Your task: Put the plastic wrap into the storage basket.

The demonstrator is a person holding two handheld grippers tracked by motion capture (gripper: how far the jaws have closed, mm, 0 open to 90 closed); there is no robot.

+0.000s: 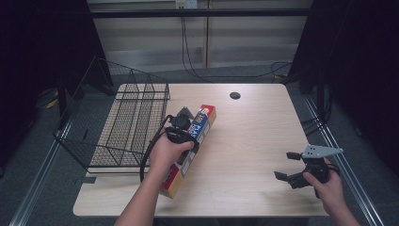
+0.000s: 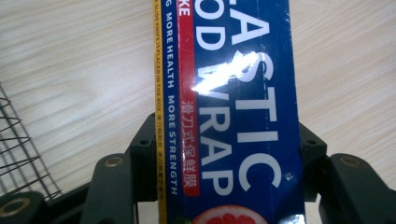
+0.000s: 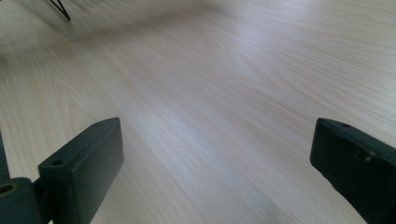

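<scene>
The left gripper (image 1: 188,123) clamped the plastic wrap box (image 1: 193,143) mid-length — long and glossy, it could pivot or slip — while the right gripper (image 1: 288,165) gaped empty.

The wire basket (image 1: 123,123) stood as the one tall obstacle, its near wall just left of the box of plastic wrap (image 1: 194,141). Right of the basket, past the box, bare table (image 1: 254,141) lay open to the far edge, broken by a small dark hole (image 1: 235,95).
</scene>
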